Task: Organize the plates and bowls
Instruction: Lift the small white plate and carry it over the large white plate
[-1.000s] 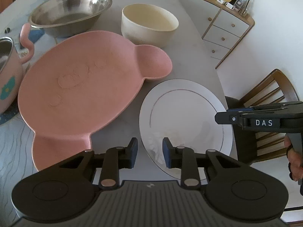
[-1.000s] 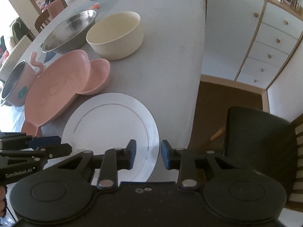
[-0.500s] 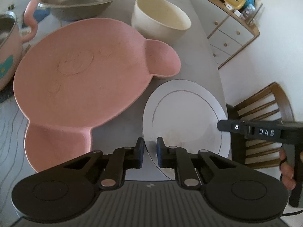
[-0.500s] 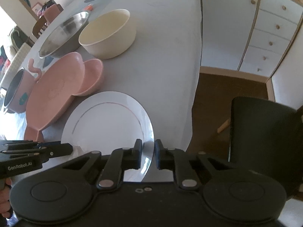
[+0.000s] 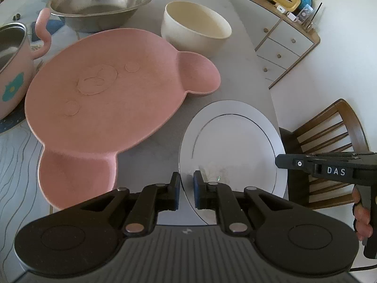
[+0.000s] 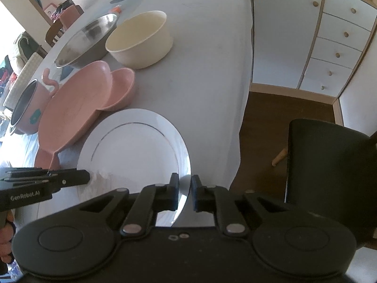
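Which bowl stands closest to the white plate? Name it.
The cream bowl. It stands just past the pink bear plate's ear, nearer the white plate than the steel bowl behind it.

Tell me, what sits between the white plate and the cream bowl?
Only bare grey table; the right wrist view shows nothing between white plate and cream bowl.

The grey-clothed round table (image 5: 238, 54) carries a white rimmed plate (image 5: 235, 141), pink bear-shaped plate (image 5: 106, 99), cream bowl (image 5: 195, 30), steel bowl (image 5: 99, 2) and pink handled pot (image 5: 11, 66)
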Available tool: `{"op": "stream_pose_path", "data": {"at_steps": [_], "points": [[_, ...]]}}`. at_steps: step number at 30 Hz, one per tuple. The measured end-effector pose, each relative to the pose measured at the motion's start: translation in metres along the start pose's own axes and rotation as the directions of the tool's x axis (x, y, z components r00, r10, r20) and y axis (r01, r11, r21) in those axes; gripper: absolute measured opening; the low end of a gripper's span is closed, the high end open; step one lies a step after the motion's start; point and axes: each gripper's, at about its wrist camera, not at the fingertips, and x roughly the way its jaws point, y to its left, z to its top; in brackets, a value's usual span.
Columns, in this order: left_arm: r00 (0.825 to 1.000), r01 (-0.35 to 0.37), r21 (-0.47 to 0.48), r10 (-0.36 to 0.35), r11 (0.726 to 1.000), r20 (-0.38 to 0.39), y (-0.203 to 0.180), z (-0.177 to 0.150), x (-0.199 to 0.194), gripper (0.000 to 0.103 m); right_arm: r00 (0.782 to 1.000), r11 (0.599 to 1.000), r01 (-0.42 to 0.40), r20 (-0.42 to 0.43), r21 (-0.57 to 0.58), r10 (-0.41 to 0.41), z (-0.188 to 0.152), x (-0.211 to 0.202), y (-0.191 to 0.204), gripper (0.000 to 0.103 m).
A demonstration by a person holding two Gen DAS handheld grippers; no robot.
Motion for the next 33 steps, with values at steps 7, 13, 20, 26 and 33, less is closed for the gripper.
{"op": "stream_pose_path", "data": {"at_steps": [7, 13, 20, 26, 33], "points": [[1.000, -0.002, -0.024, 0.002, 1.000, 0.003, 0.007, -0.012, -0.011, 0.009, 1.000, 1.000, 0.005, -0.008, 0.017, -0.005, -0.011, -0.011, 0.013, 0.009], [1.000, -0.003, -0.046, 0.003, 0.999, 0.002, 0.017, -0.025, -0.024, 0.009, 1.000, 1.000, 0.000, -0.024, 0.025, 0.000, -0.020, -0.018, 0.027, 0.008], [1.000, 0.002, -0.056, -0.002, 0.998, 0.000, 0.029, -0.044, -0.044, 0.009, 0.998, 0.999, 0.008, -0.057, 0.038, -0.005, -0.030, -0.026, 0.049, 0.008], [1.000, 0.015, -0.080, -0.016, 0.997, -0.006, 0.048, -0.063, -0.064, 0.009, 0.998, 0.999, 0.002, -0.070, 0.033, 0.000, -0.041, -0.029, 0.073, 0.008], [1.000, -0.002, -0.069, 0.003, 0.998, 0.005, 0.071, -0.074, -0.090, 0.009, 0.997, 0.999, -0.006, -0.079, 0.033, 0.009, -0.049, -0.029, 0.106, 0.008]]}}
